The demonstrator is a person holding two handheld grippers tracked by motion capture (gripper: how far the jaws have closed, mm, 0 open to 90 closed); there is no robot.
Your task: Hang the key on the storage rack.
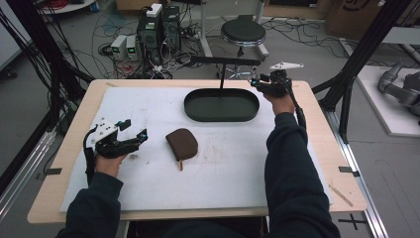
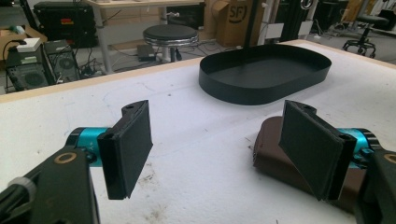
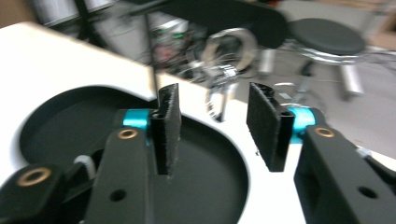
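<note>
Left gripper view looks along two black pads (image 2: pixel 128 149) spread wide with nothing between them; the right-hand pad stands in front of a brown leather pouch (image 2: pixel 275 156) that lies flat on the white mat (image 2: pixel 196 135), so the pouch sits to one side of the gap, not inside it. From the high view, the left gripper (image 1: pixel 132 130) hovers low just left of the pouch (image 1: pixel 182 144), its jaws pointing toward it, and a small tab pokes from the pouch's near end. Beyond the pouch, toward the far edge of the mat, stands the black oval tray (image 1: pixel 221 117), empty, with a thin black post rising from its far rim. Right gripper view shows the right gripper (image 3: pixel 212 128) with its pads parted and bare, held above the tray's right end (image 3: pixel 224 186); in the high view that gripper (image 1: pixel 261 82) is well apart from the pouch, past the tray's right end. My reading is that the work is at the reach for the pouch, before any grasp, with the tray the likely place for it. The next move calls for swinging the left gripper toward the pouch until the open jaws straddle its edge, lowering close to the mat, then closing firmly on the soft leather without dragging it.
</note>
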